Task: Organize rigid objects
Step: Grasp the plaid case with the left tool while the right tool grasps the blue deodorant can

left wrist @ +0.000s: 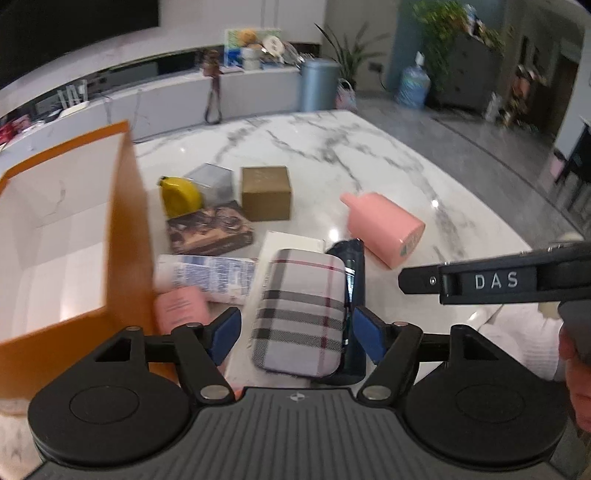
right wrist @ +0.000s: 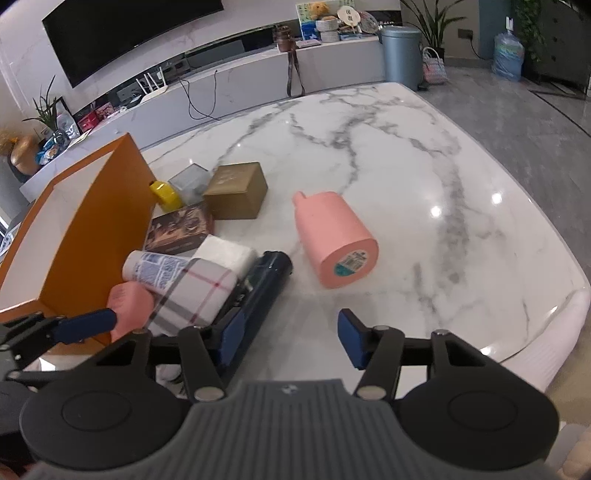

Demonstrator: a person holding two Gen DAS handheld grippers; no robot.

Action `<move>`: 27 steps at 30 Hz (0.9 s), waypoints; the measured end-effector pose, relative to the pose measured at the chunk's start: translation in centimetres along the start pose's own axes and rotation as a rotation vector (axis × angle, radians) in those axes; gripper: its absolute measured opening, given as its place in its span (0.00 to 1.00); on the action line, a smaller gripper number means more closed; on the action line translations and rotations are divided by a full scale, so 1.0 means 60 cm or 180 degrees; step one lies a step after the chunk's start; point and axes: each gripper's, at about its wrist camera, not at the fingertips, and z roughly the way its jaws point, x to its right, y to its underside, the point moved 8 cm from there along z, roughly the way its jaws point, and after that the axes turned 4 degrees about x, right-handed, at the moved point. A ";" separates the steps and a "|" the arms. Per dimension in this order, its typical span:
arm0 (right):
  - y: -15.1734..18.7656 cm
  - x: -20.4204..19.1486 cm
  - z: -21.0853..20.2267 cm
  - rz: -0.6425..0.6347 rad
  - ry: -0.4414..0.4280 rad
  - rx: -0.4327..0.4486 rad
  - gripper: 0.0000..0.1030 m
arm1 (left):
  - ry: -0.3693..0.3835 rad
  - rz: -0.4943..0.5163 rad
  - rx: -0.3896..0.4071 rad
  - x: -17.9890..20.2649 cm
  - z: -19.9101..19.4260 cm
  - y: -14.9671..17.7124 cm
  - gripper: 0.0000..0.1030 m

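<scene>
Plaid case [left wrist: 301,314] sits between your released left gripper [left wrist: 295,332] | centre, clench evenly, lift to orange box [left wrist: 125,229] | right gripper [right wrist: 284,339] released too

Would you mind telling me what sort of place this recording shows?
Most likely a home living room: a large black wall-mounted television above a long white media console, with leafy green houseplants beyond the white marble-patterned table.

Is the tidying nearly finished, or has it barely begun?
Barely begun, it seems. The orange box shows only bare white inside where visible. In hand: the left claw is open around the plaid case, not closed on it. The right claw is open and holds nothing. Left: the pink bottle, gold box, yellow tape and the rest lie on the table.
</scene>
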 end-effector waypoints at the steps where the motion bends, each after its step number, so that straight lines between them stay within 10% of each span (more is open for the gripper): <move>1: -0.001 0.001 0.003 0.0015 -0.0024 -0.0013 0.53 | -0.0006 0.0033 -0.0037 0.003 0.008 0.000 0.79; 27: 0.021 -0.026 0.111 0.0398 -0.0509 -0.0434 0.46 | -0.0110 0.0128 -0.0645 -0.020 0.079 0.013 0.78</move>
